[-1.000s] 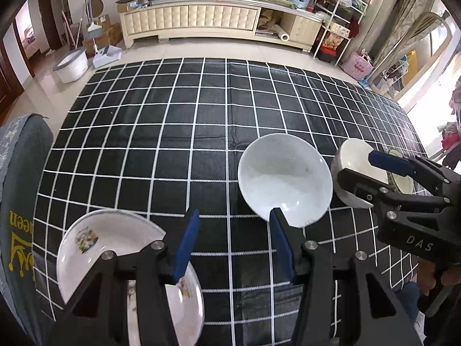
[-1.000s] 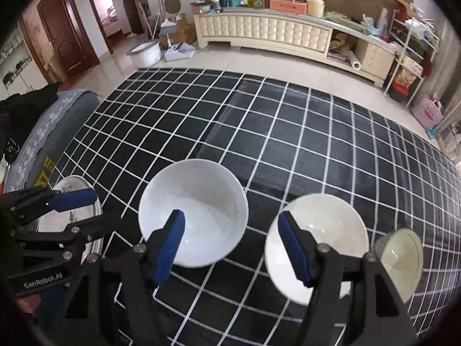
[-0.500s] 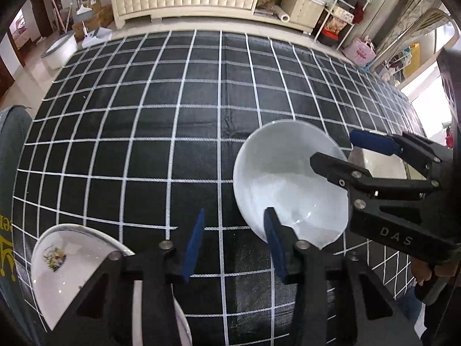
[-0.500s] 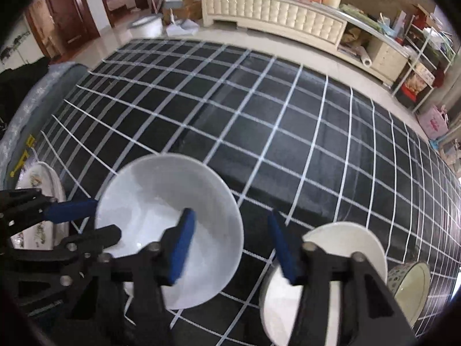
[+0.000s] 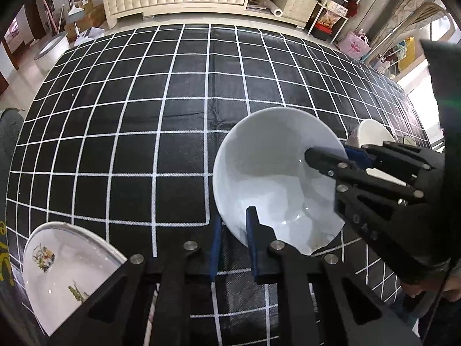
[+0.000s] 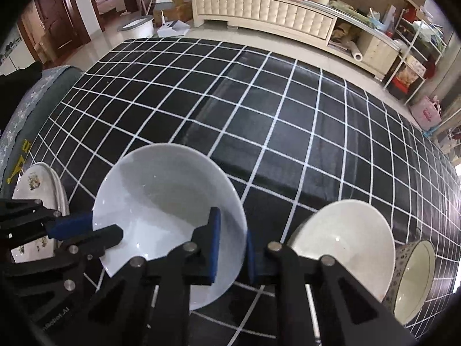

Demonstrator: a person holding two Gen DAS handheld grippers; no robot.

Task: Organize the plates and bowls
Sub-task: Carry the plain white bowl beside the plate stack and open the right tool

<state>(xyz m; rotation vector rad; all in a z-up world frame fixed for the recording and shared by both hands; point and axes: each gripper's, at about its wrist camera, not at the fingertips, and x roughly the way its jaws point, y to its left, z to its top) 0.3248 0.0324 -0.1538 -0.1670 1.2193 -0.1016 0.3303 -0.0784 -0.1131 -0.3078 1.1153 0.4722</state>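
A large white bowl (image 5: 276,173) (image 6: 170,201) sits on the black checked tablecloth. My left gripper (image 5: 234,238) straddles its near-left rim, one finger inside and one outside, jaws narrowed on the rim. My right gripper (image 6: 232,245) straddles the bowl's right rim the same way; it also shows in the left wrist view (image 5: 343,155). A second white bowl (image 6: 345,242) (image 5: 371,135) stands just right of the large one. A decorated plate (image 5: 60,271) (image 6: 34,184) lies at the left.
A small patterned bowl (image 6: 415,276) stands at the far right near the table edge. A grey chair back (image 6: 26,109) is at the table's left side. A long cream cabinet (image 6: 270,11) stands beyond the table.
Both grippers moved in onto the large white bowl and narrowed their jaws around its rim, left from the near side, right from the right side.
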